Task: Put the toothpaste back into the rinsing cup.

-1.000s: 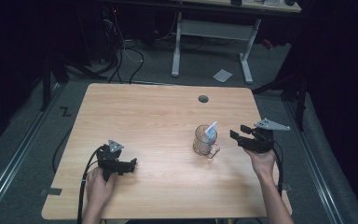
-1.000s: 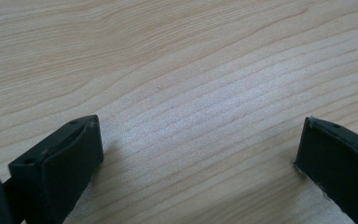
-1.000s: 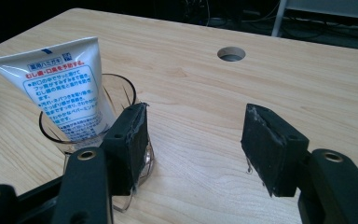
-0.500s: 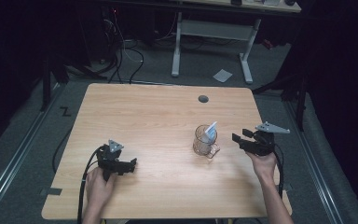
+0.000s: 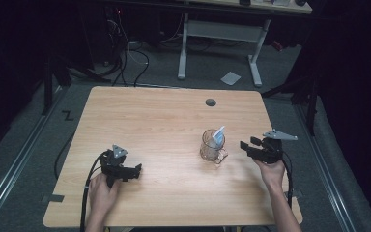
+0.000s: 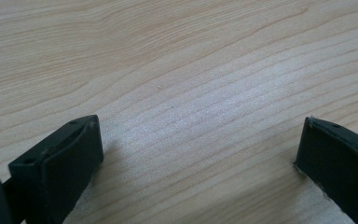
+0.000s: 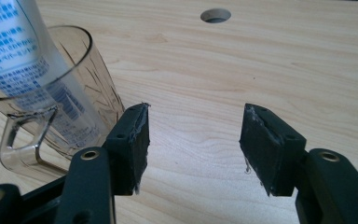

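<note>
On the table [image 5: 164, 121], a clear mug [image 5: 210, 146] holds a white tube [image 5: 218, 136]. Just right of it, the right gripper [image 5: 248, 145] hovers, jaws apart and empty. Near left, the left gripper [image 5: 136, 170] rests open.

Looking down from high over the near table [image 5: 174, 121] edge; gripper cameras close, low, perhaps sharing bare tabletop.

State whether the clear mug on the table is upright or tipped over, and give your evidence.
Upright. The clear mug stands on its base on the table, mouth upward, with a white printed tube leaning inside it.
</note>
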### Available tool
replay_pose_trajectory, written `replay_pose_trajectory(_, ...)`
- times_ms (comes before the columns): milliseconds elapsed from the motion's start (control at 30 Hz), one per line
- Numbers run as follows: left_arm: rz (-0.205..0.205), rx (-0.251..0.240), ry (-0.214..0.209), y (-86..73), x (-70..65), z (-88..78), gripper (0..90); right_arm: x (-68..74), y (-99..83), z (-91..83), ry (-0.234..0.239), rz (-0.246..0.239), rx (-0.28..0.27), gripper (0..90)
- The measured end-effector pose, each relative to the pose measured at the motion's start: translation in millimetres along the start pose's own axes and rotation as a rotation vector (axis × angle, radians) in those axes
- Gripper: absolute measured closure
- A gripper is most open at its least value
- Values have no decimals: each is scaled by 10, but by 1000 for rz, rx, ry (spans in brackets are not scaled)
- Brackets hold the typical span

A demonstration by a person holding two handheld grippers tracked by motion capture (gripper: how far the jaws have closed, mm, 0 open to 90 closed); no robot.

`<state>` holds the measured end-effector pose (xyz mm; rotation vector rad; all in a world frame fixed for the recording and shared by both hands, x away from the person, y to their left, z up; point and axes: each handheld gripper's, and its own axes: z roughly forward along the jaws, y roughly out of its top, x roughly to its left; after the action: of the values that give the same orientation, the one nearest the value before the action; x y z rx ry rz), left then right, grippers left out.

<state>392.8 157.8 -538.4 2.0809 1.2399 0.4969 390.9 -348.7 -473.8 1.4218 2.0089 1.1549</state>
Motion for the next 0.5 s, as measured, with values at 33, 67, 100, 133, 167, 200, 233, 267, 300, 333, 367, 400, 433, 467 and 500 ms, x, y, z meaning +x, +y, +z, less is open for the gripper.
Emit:
replay_pose_trajectory(33,0,0,0,0,0,0,8,-1,-14,13,-1,-2,5,424)
replay_pose_trajectory(67,0,0,0,0,0,0,8,1,-27,22,-2,3,8,425)
replay_pose_trajectory(100,0,0,0,0,0,0,8,2,-39,31,-1,9,13,425)
replay_pose_trajectory(133,0,0,0,0,0,0,7,1,-52,41,-1,10,16,425)
replay_pose_trajectory(167,0,0,0,0,0,0,8,-1,-66,52,-3,11,21,425)
replay_pose_trajectory(200,0,0,0,0,0,0,8,-2,-74,58,-4,12,24,425)
replay_pose_trajectory(233,0,0,0,0,0,0,8,-5,-84,67,-5,7,25,425)
replay_pose_trajectory(267,0,0,0,0,0,0,8,-1,-94,73,-6,13,31,425)
replay_pose_trajectory(300,0,0,0,0,0,0,8,0,-104,80,-8,13,36,425)
replay_pose_trajectory(333,0,0,0,0,0,0,8,3,-116,90,-9,15,37,425)
replay_pose_trajectory(367,0,0,0,0,0,0,7,0,-132,101,-10,10,43,425)
replay_pose_trajectory(400,0,0,0,0,0,0,7,2,-140,107,-12,11,47,425)
replay_pose_trajectory(433,0,0,0,0,0,0,7,1,-151,116,-15,12,51,424)
replay_pose_trajectory(467,0,0,0,0,0,0,8,0,-159,121,-16,13,54,422)
replay_pose_trajectory(500,0,0,0,0,0,0,8,-2,-174,135,-20,15,54,421)
